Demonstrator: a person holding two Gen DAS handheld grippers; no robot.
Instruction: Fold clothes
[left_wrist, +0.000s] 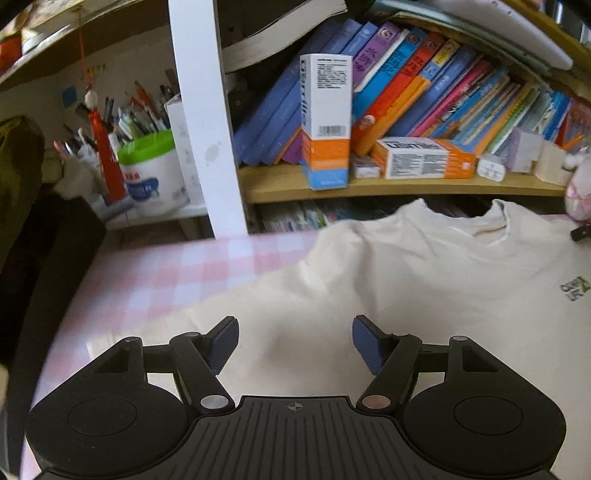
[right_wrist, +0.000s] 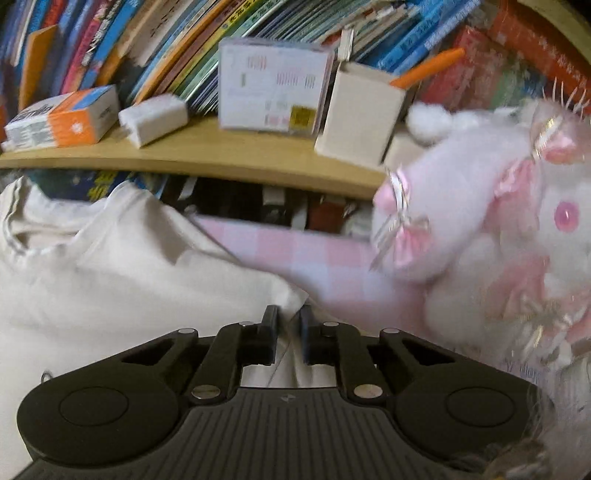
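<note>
A cream shirt (left_wrist: 424, 280) lies spread on the pink checked table (left_wrist: 155, 280). The left gripper (left_wrist: 294, 343) hovers above it, fingers wide apart. Only the right view shows the right gripper (right_wrist: 288, 332) pinching the shirt's edge beside a plush toy (right_wrist: 480, 229).

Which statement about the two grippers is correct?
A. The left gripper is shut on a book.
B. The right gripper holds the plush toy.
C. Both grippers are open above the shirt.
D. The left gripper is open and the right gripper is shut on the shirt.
D: the left gripper has its fingers wide apart over the shirt, while the right gripper pinches a fold of the cloth.
</note>
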